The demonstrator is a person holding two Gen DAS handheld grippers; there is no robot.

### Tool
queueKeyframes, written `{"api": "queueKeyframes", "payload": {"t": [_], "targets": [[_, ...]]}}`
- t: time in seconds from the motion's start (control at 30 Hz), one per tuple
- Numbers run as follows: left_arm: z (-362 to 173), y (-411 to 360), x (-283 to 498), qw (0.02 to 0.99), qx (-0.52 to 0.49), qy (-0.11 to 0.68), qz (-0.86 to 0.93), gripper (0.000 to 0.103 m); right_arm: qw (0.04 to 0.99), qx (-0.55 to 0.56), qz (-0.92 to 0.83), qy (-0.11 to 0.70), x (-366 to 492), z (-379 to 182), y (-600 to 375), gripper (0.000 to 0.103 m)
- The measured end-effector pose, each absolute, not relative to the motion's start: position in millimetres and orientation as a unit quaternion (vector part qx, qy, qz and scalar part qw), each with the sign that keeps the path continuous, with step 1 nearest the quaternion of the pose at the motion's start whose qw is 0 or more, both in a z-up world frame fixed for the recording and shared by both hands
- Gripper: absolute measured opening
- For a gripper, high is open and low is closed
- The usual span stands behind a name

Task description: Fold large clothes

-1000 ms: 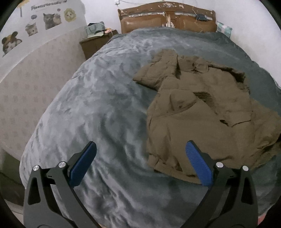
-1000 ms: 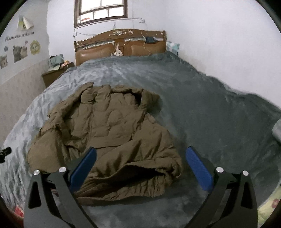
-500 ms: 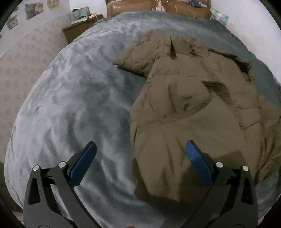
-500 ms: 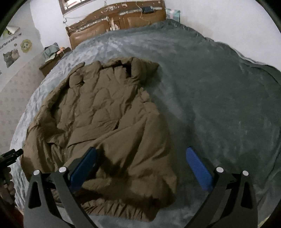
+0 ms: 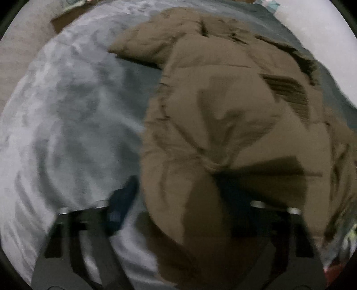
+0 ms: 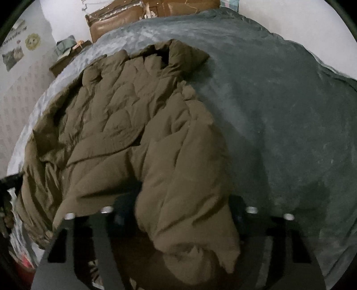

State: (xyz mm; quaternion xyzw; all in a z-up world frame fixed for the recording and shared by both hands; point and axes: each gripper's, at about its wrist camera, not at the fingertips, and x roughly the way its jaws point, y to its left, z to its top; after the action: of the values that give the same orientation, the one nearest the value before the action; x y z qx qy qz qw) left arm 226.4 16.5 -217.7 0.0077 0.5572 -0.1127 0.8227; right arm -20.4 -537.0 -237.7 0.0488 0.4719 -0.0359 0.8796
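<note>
An olive-brown padded jacket (image 5: pixel 223 111) lies crumpled on a grey plush bed cover (image 5: pixel 67 111). My left gripper (image 5: pixel 178 196) hangs low over the jacket's near left corner. Its jaws are closing with that corner between them, and a sliver of grey cover still shows beside the left pad; this view is blurred. In the right wrist view the same jacket (image 6: pixel 133 122) spreads left of centre. My right gripper (image 6: pixel 181 212) is closing on a thick fold at the jacket's near right hem, and the fabric fills the gap from pad to pad.
The bed cover (image 6: pixel 279 111) stretches bare to the right of the jacket. A brown headboard (image 6: pixel 133 17) and a cluttered nightstand (image 6: pixel 67 58) stand at the far end. A white wall (image 6: pixel 312 22) runs along the right, with patterned wallpaper on the left.
Both grippers have sunk and tipped down toward the jacket's near edge. Their jaws stood wide apart before and have now narrowed around jacket fabric.
</note>
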Motion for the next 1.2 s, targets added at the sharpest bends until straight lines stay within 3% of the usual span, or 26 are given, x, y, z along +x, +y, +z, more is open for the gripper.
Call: {"api": "queueKeyframes", "payload": {"t": [0.1, 0.27, 0.4, 0.67, 0.9, 0.97, 1.0, 1.03, 1.1, 1.13, 1.17, 1.2], "targets": [[-220.4, 1.4, 218.8, 0.826, 0.042, 0.55, -0.114, 0.049, 0.881, 0.049, -0.044, 0.468, -23.8, -240.5, -539.0, 0.04], [-215.1, -5.5, 204.6, 0.835, 0.093, 0.533, -0.102, 0.022, 0.892, 0.022, -0.057, 0.447, -34.3, -240.4, -535.1, 0.028], [-206.9, 30.2, 189.3, 0.845, 0.024, 0.531, -0.059, 0.019, 0.905, 0.045, -0.067, 0.417, -43.5, -235.0, -541.7, 0.024], [-206.9, 60.3, 133.1, 0.851, 0.021, 0.522, -0.049, 0.02, 0.897, -0.02, -0.073, 0.435, -54.8, -251.8, -532.3, 0.024], [-217.8, 48.7, 135.3, 0.855, -0.022, 0.517, -0.039, 0.02, 0.889, 0.004, -0.069, 0.453, -58.2, -263.4, -552.5, 0.03], [-217.9, 46.4, 136.5, 0.855, -0.014, 0.517, -0.031, 0.027, 0.892, -0.001, -0.075, 0.446, -58.2, -258.8, -549.4, 0.034], [-217.4, 44.8, 137.6, 0.856, -0.008, 0.516, -0.025, 0.03, 0.895, -0.002, -0.08, 0.439, -59.4, -255.1, -548.8, 0.043], [-214.2, 41.2, 138.3, 0.858, 0.005, 0.513, -0.015, 0.039, 0.897, -0.002, -0.087, 0.433, -61.2, -251.0, -548.0, 0.049], [-208.0, 44.4, 133.7, 0.863, 0.024, 0.505, 0.004, 0.061, 0.907, -0.004, -0.092, 0.41, -67.6, -233.6, -548.0, 0.071], [-204.4, 48.9, 131.2, 0.866, 0.029, 0.5, 0.011, 0.079, 0.91, -0.003, -0.091, 0.404, -68.9, -227.2, -548.3, 0.074], [-201.8, 52.2, 129.6, 0.867, 0.027, 0.497, 0.013, 0.089, 0.914, -0.001, -0.092, 0.394, -69.2, -217.1, -549.7, 0.075], [-199.2, 56.2, 128.1, 0.868, 0.02, 0.496, 0.014, 0.09, 0.916, 0.0, -0.094, 0.389, -68.4, -210.4, -550.6, 0.076]]}}
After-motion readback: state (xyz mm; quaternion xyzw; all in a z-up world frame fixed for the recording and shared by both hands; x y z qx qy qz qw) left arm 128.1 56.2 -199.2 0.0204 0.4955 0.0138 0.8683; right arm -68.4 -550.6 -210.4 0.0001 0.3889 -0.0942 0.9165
